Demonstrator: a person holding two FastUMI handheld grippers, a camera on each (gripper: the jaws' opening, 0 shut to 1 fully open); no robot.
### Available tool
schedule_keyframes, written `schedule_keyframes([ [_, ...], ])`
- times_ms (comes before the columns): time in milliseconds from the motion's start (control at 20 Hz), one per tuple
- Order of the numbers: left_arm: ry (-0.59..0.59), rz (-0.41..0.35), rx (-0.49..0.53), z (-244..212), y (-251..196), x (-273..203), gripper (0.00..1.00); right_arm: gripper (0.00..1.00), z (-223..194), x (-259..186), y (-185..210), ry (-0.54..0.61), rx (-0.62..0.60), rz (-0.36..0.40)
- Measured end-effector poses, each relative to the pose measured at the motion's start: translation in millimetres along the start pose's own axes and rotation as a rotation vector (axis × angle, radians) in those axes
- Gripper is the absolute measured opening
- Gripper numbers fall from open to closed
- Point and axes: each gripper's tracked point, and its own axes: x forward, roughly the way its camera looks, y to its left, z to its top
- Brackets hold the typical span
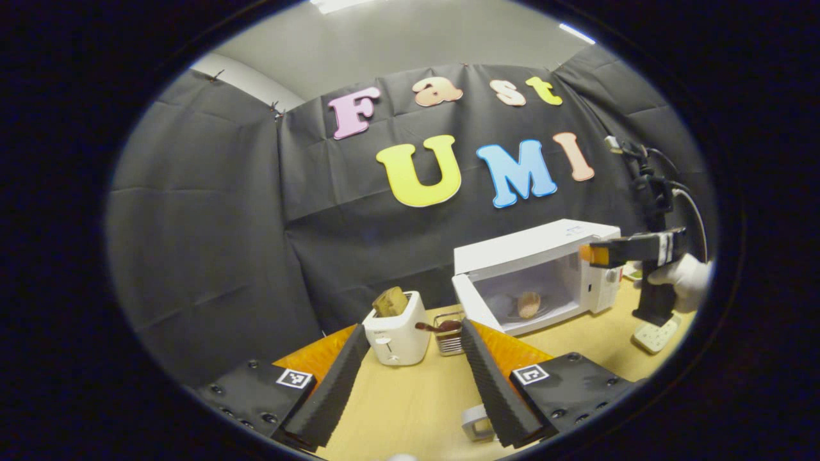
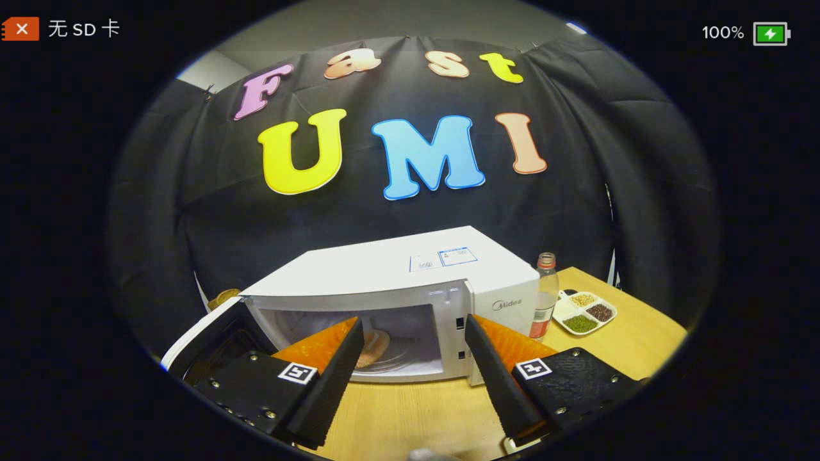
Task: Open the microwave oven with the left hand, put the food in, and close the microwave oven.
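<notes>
While door hangs open: one white box-shaped microwave oven, one round brown bun inside.
Right gripper: fingers spread, empty, bun beyond them.
Left gripper: fingers spread, empty.

- The microwave oven is white outside, with a pale grey-white cavity; a small blue-and-white label sits on its top.
- The food inside is a tan-pink bread roll.
- The toaster is white, and the toast in it is golden brown.
- The table is light yellowish wood.
- The bottle is clear with a red cap and a red-and-white label.
- The divided dish is white, holding green, dark reddish-brown and beige grains.
- The glove on the person's hand is white.
- The power strip is white.
- Each gripper body is black and orange with a black-and-white square marker.
</notes>
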Motion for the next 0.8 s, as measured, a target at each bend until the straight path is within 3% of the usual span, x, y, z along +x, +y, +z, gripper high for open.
schedule_keyframes([
  [200,0.047,0.061,0.005,-30.8,24.0,-7.2,1.00,0.97,0.8,-39.1,-21.1,0.018,-0.062,0.034],
  [350,0.087,0.086,0.019,-55.5,29.7,-11.2,0.94,0.96,-2.2,-64.7,-27.0,0.074,-0.064,0.068],
  [600,0.152,0.091,0.004,-105.7,15.6,-18.0,1.00,0.97,21.0,-97.4,-31.1,0.071,-0.099,0.110],
  [800,0.177,0.089,-0.024,-119.9,2.8,-24.3,0.97,0.97,37.9,-108.1,-28.4,0.051,-0.125,0.134],
])
